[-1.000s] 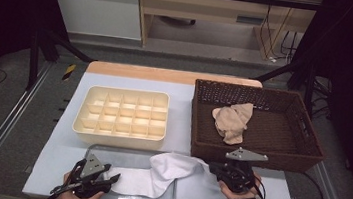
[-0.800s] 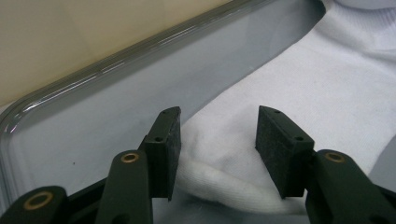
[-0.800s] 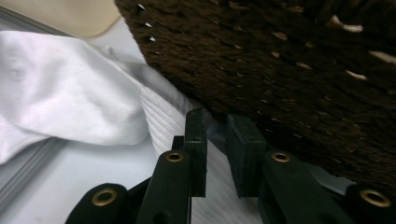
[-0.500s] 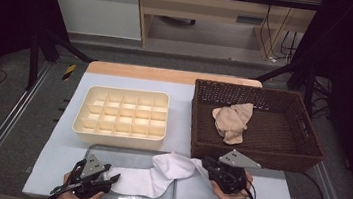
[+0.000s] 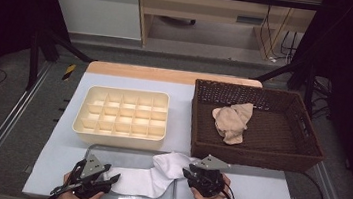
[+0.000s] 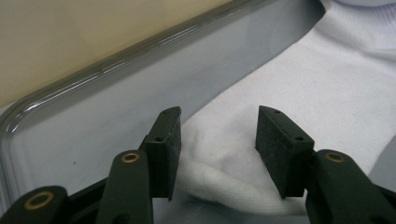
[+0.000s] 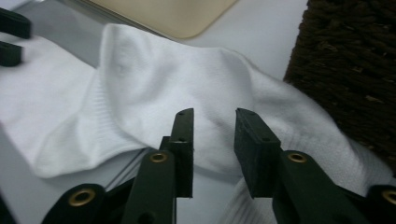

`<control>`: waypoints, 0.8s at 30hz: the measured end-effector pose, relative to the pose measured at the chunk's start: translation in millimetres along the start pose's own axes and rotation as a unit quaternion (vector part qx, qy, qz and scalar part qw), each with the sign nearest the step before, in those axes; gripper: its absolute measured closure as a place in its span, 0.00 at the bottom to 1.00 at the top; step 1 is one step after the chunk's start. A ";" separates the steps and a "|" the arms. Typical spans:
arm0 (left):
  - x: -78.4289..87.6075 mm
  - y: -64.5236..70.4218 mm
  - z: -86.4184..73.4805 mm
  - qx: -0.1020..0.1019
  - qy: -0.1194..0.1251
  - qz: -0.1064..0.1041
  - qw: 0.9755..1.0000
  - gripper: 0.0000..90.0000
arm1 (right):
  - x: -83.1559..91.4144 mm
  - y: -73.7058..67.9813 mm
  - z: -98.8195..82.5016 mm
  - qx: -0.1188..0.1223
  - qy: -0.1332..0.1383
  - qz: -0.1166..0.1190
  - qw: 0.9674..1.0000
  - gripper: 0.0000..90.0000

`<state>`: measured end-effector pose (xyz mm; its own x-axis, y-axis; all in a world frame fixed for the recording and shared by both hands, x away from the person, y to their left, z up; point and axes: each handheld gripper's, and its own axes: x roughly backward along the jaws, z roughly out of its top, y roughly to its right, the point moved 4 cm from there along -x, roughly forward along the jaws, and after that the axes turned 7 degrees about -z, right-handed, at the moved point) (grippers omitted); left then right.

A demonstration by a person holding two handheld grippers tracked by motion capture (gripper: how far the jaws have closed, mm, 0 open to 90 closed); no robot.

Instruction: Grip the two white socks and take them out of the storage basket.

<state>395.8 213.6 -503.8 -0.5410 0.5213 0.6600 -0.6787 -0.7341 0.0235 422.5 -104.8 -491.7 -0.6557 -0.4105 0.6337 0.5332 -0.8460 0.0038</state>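
A white sock lies across a shiny metal tray at the table's front edge, its cuff end bunched over the tray's right rim. My left gripper rests at the sock's left end. Its jaws stand apart around that end of the sock and do not squeeze it. My right gripper points left at the bunched cuff. Its jaws have just been opening, and the sock lies just beyond their tips with a clear gap between the pads.
A cream divided organiser stands just behind the tray. A dark wicker basket holding a beige cloth sits at the right, close behind my right gripper. White mat shows to the right of that gripper.
The right gripper has moved left and down toward the tray, and its jaws have parted. The raised cuff end of the sock has sunk. The left gripper has kept still.
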 end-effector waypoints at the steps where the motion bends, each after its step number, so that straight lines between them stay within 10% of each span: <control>1: 0.0 0.0 0.0 0.000 0.000 0.000 1.000 0.55 | -1.5 0.1 -0.5 0.002 -0.002 -0.005 1.000 0.74; 9: 0.0 0.0 0.0 0.000 0.000 -0.001 1.000 0.55 | -15.5 -2.3 -8.7 0.023 -0.035 -0.007 0.999 0.76; 17: 0.1 0.5 0.1 0.001 0.000 -0.001 1.000 0.56 | -16.0 -4.2 -7.3 0.030 -0.043 -0.013 0.999 0.99; 24: 2.1 0.4 0.7 0.003 -0.001 0.000 1.000 0.76 | 0.6 -2.7 0.4 -0.001 -0.025 0.034 0.999 1.00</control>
<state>394.7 214.1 -501.9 -0.5397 0.5212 0.6611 -0.6757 -0.7366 0.0291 420.9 -102.6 -491.0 -0.5905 -0.4505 0.6696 0.5753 -0.8169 -0.0423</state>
